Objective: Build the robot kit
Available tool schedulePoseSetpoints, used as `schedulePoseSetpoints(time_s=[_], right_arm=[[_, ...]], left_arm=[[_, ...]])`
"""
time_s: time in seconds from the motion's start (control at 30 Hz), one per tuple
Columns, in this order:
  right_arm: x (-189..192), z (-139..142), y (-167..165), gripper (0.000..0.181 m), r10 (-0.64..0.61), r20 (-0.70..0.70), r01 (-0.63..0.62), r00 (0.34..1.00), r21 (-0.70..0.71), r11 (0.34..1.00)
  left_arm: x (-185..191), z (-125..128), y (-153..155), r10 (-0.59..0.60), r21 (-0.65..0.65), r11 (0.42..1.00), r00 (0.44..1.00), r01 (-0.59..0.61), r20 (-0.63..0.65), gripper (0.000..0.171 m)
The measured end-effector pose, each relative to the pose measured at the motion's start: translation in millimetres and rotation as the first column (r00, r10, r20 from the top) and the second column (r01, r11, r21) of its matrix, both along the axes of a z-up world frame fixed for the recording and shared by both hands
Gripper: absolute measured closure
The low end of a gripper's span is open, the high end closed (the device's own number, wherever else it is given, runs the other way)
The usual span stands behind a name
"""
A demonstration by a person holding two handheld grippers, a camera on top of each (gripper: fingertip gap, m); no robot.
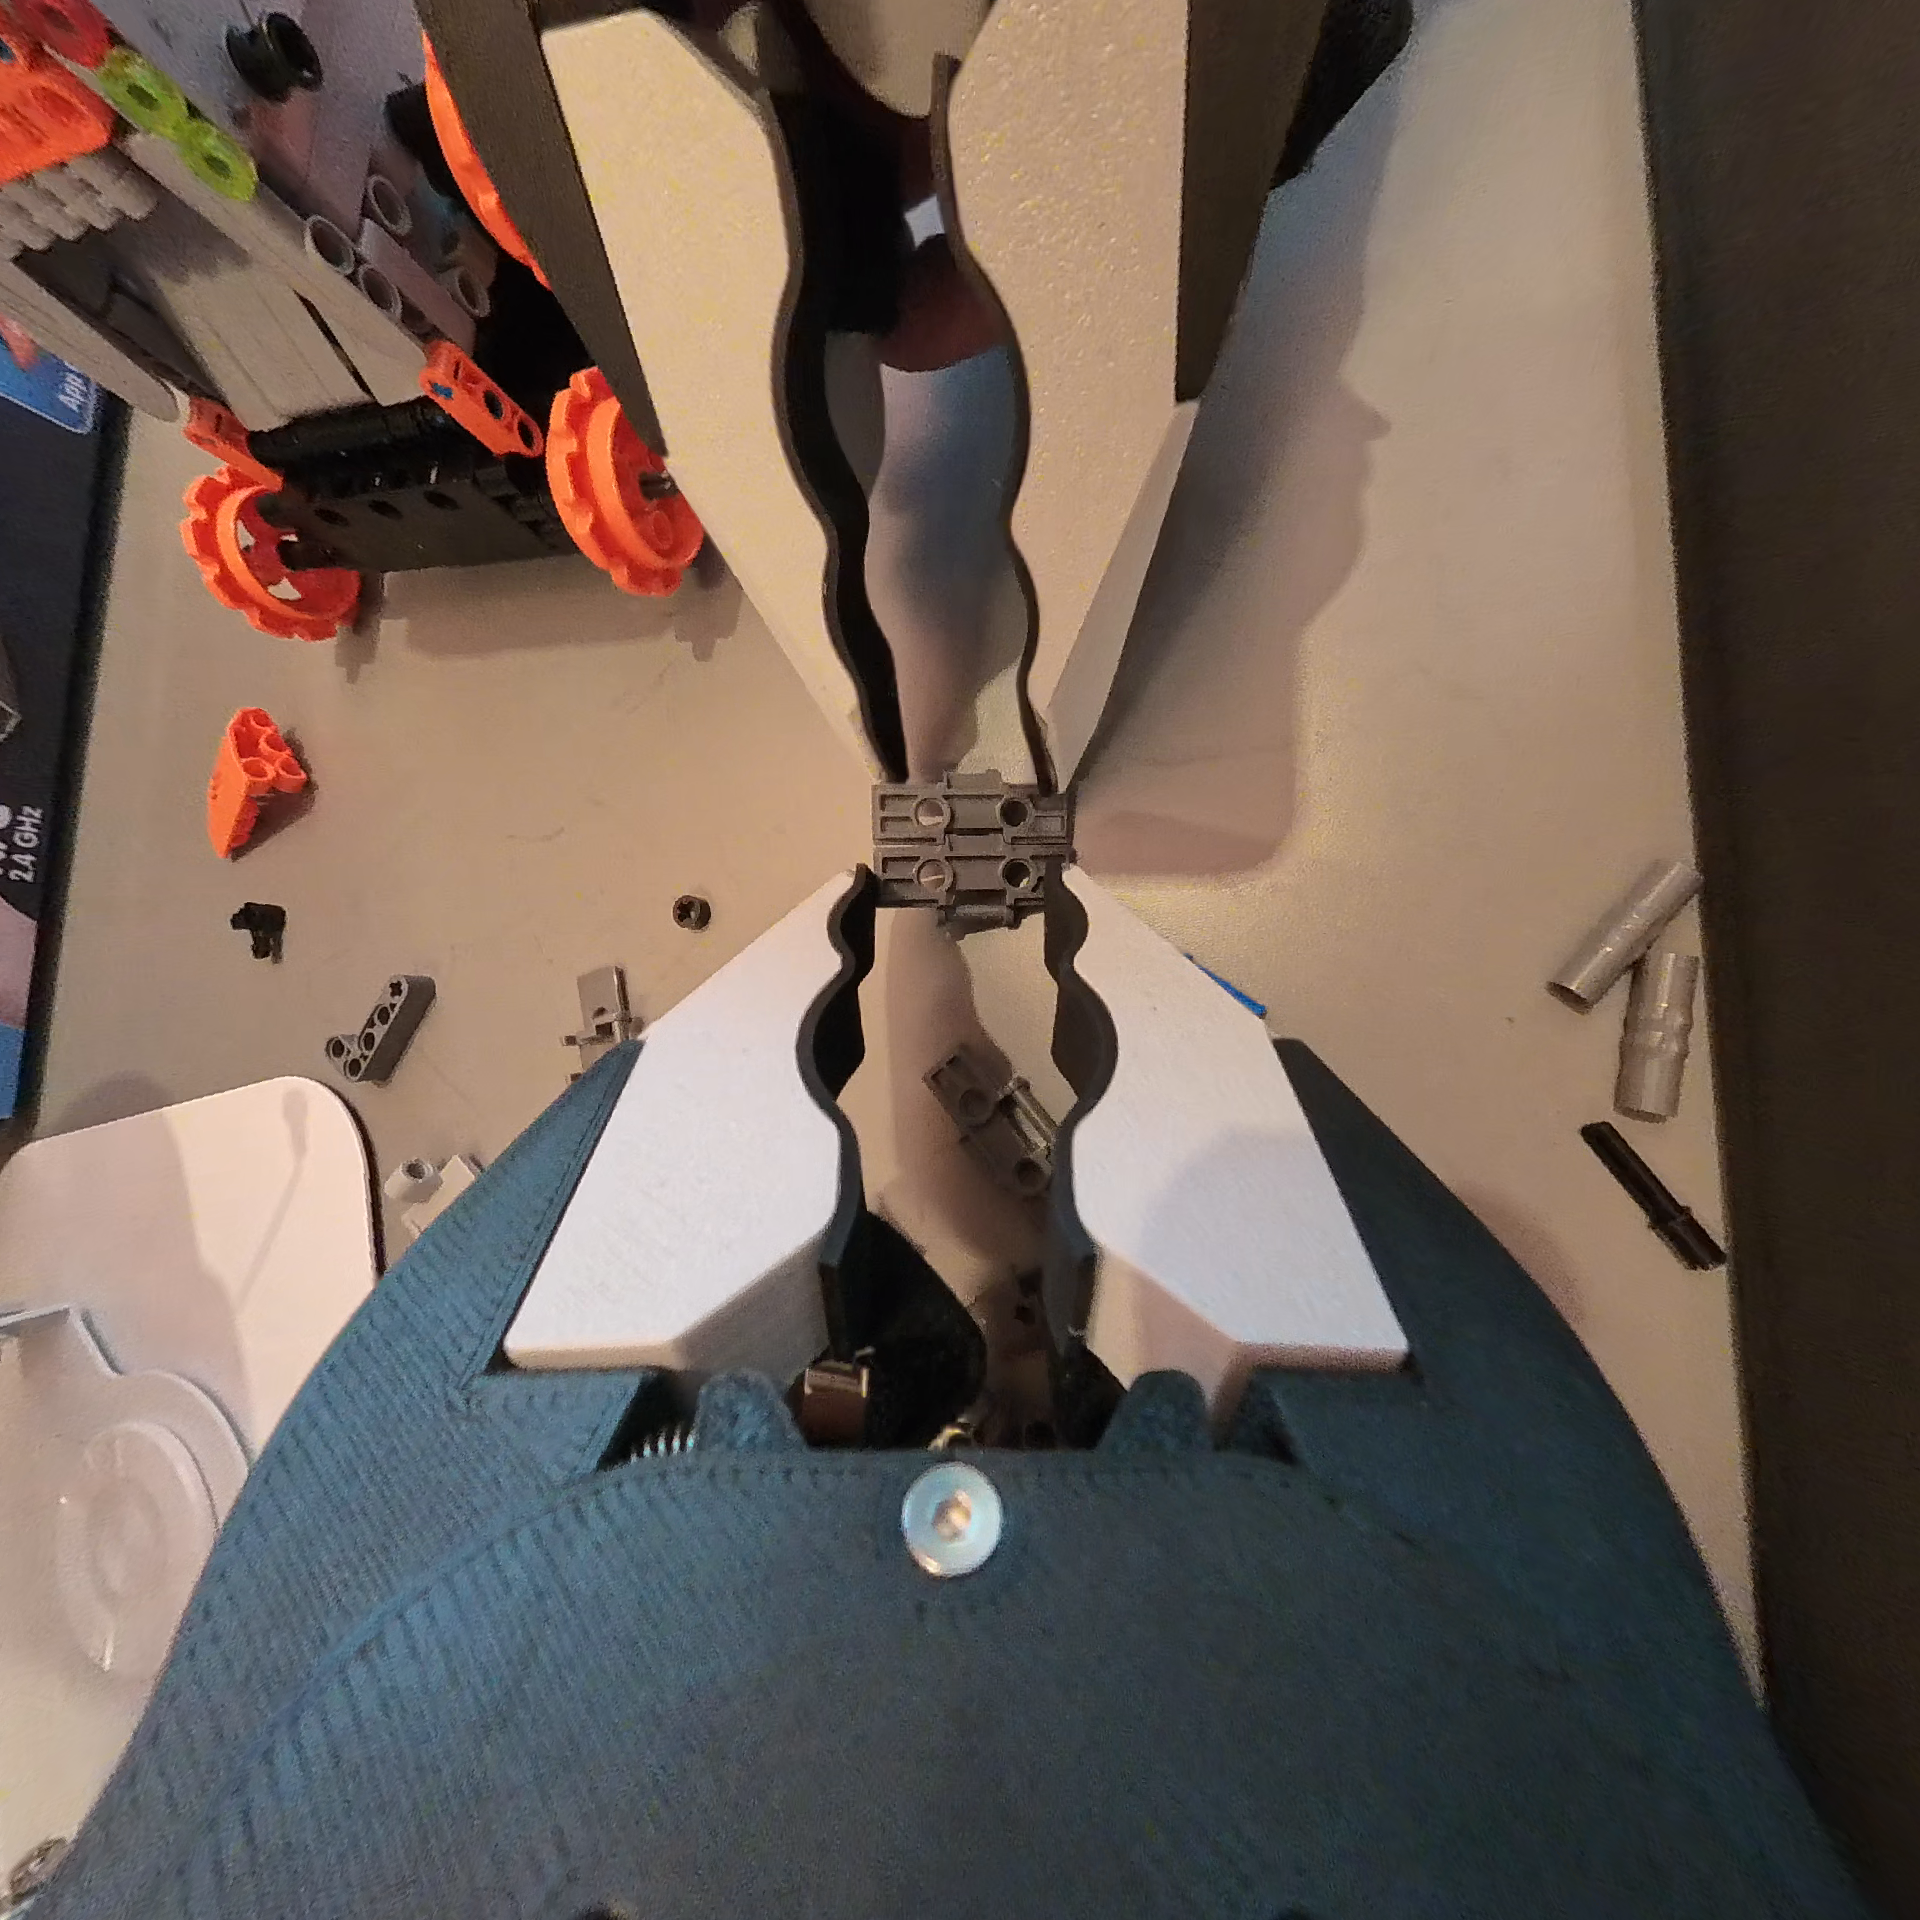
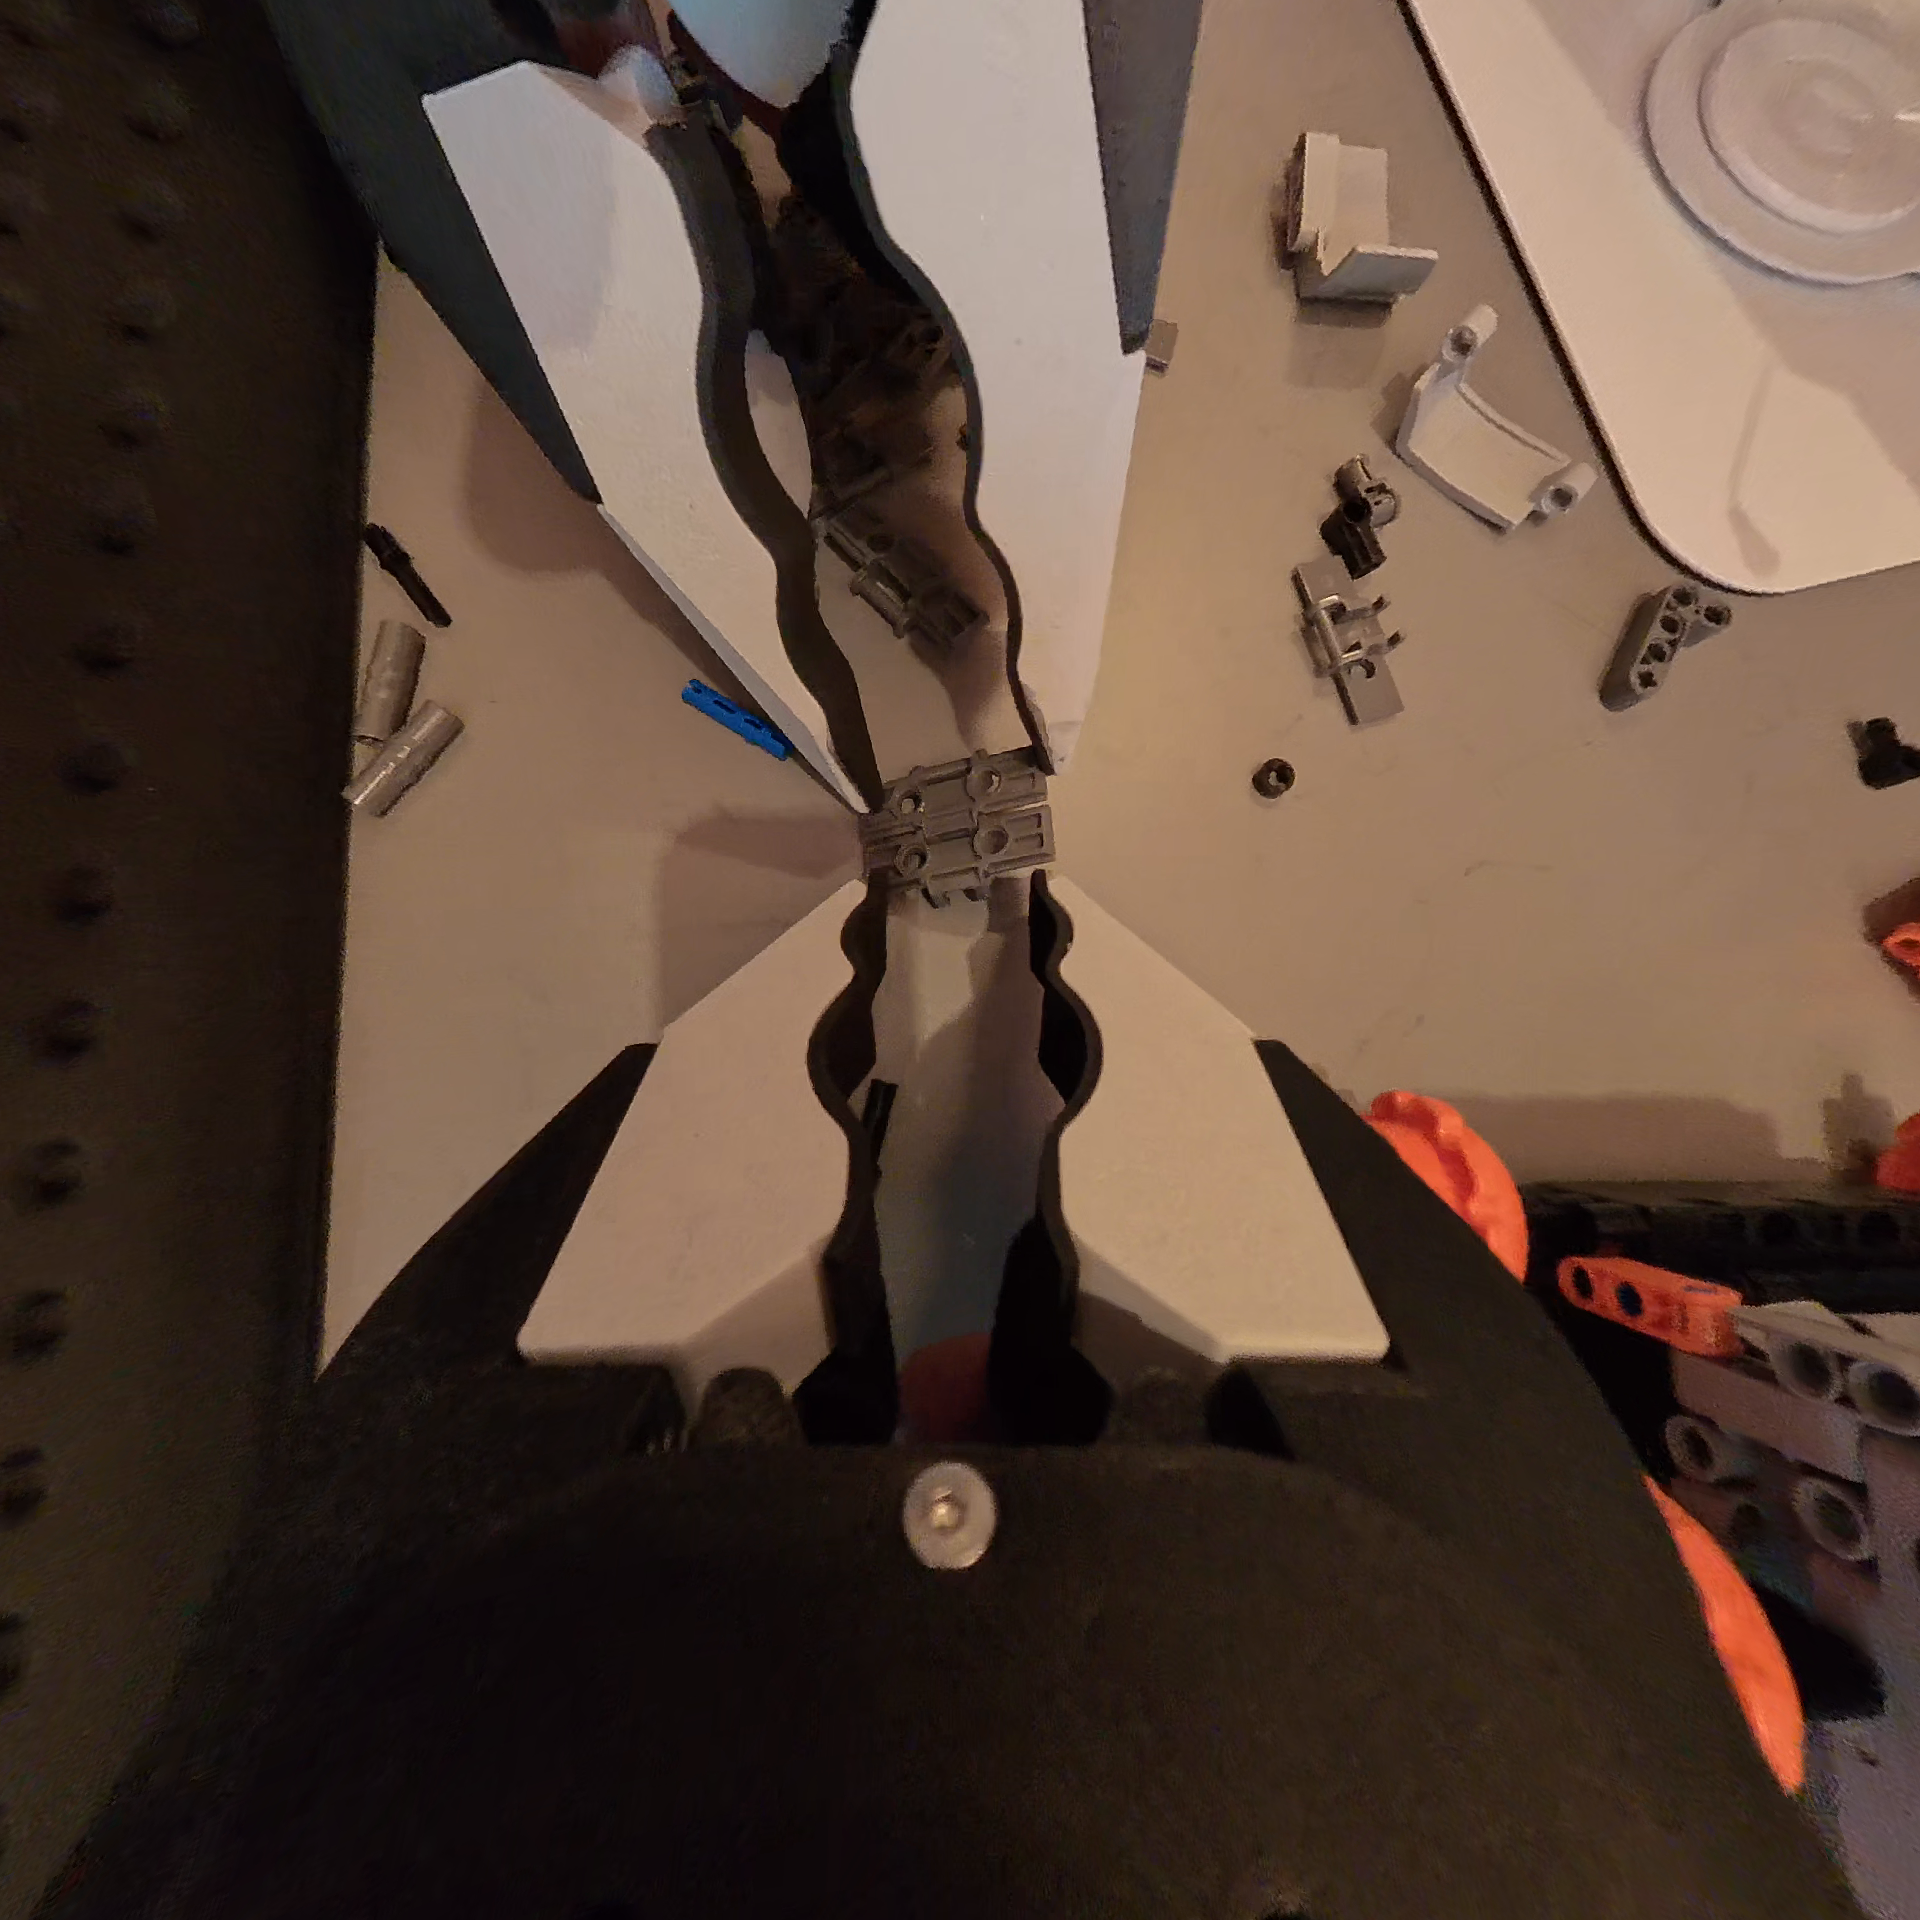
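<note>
Sitting mid-air above the table [image 1: 1351,727], a dark grey pin-hole block [image 1: 971,847] is pinched from opposite sides by the left gripper [image 1: 961,914] and right gripper [image 2: 956,894], both nearly closed on it w/ fingertips at its edges. Left view alone shows an orange-wheeled model [image 1: 416,499] & loose orange brick [image 1: 255,779]; right view alone shows a blue pin [image 2: 732,717] and curved grey panel [image 2: 1481,447].

We see a toy vehicle with orange wheels [image 1: 272,561], a loose orange brick [image 1: 255,779] and two grey tubes [image 1: 1642,997] lying apart on the pale counter [image 1: 520,727].

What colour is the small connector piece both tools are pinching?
Dark grey connector piece, held between both tools; clearest in the left wrist view.
</note>
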State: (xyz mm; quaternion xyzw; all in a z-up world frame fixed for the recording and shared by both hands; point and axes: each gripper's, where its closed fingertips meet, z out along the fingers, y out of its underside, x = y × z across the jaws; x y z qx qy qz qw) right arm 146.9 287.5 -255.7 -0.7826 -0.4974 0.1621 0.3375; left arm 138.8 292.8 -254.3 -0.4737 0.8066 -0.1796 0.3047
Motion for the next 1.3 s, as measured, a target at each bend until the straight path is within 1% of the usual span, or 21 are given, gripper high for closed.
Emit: schedulePoseSetpoints(time_s=[0.07,0.17,0.23,0.33,0.47,0.5,0.53,0.57,0.6,0.7,0.77,0.83,0.87,0.93,1.0,1.13,1.23,1.3], right_arm=[[0,-1,0,0.157,-0.009,-0.026,0.008,1.000,-0.032,0.999],[-2,0,-1,0.163,-0.020,-0.063,0.016,0.998,-0.069,0.998],[-4,1,-1,0.165,-0.038,-0.102,0.028,0.994,-0.099,0.995],[-3,3,3,0.170,-0.058,-0.124,0.046,0.991,-0.102,0.994],[-3,8,6,0.172,-0.058,-0.135,0.050,0.989,-0.063,0.997],[-3,12,8,0.173,-0.063,-0.160,0.054,0.985,-0.061,0.997],[-3,17,9,0.176,-0.063,-0.184,0.055,0.981,-0.050,0.997],[-3,22,10,0.177,-0.061,-0.203,0.056,0.977,-0.033,0.998],[-3,28,11,0.177,-0.059,-0.221,0.057,0.973,-0.014,0.998],[-3,41,13,0.177,-0.048,-0.249,0.061,0.967,0.045,0.997],[-4,45,14,0.177,-0.029,-0.240,0.054,0.970,0.096,0.994],[-7,55,11,0.177,0.016,-0.229,0.026,0.973,0.181,0.983],[-8,62,9,0.177,0.043,-0.219,0.011,0.975,0.237,0.971],[-11,72,6,0.177,0.083,-0.187,-0.015,0.979,0.337,0.941],[-13,79,4,0.177,0.114,-0.135,-0.044,0.984,0.437,0.898],[-16,87,-1,0.177,0.146,-0.051,-0.093,0.988,0.557,0.826],[-18,93,-2,0.177,0.141,-0.008,-0.106,0.990,0.618,0.779],[-19,96,-3,0.177,0.128,0.014,-0.107,0.992,0.647,0.755]], left_arm=[[0,1,0,-0.015,0.047,0.999,0.999,0.014,0.030,0.140],[0,4,2,-0.034,0.187,0.982,0.995,0.016,0.090,0.140],[1,7,3,-0.073,0.311,0.950,0.990,0.033,0.117,0.141],[3,10,4,-0.106,0.424,0.905,0.983,0.033,0.149,0.142],[3,16,5,-0.133,0.498,0.867,0.973,0.022,0.187,0.142],[3,20,5,-0.133,0.503,0.864,0.969,0.010,0.210,0.142],[6,29,6,-0.122,0.494,0.869,0.958,-0.023,0.259,0.151],[6,37,6,-0.118,0.484,0.875,0.951,-0.037,0.286,0.147],[6,43,8,-0.111,0.475,0.878,0.945,-0.052,0.308,0.148],[5,58,9,-0.058,0.363,0.927,0.922,-0.092,0.382,0.146],[3,60,12,-0.038,0.326,0.940,0.922,-0.097,0.385,0.144],[2,61,10,-0.035,0.288,0.954,0.922,-0.084,0.385,0.149],[2,59,8,-0.041,0.280,0.957,0.928,-0.070,0.371,0.148],[2,64,7,-0.066,0.316,0.946,0.918,-0.067,0.390,0.155],[1,73,3,-0.091,0.337,0.939,0.904,-0.061,0.417,0.158],[-2,80,-2,-0.141,0.387,0.921,0.897,-0.037,0.419,0.161],[-2,86,-3,-0.123,0.360,0.932,0.894,-0.045,0.430,0.164],[-3,87,-2,-0.120,0.369,0.928,0.895,-0.053,0.430,0.164]])
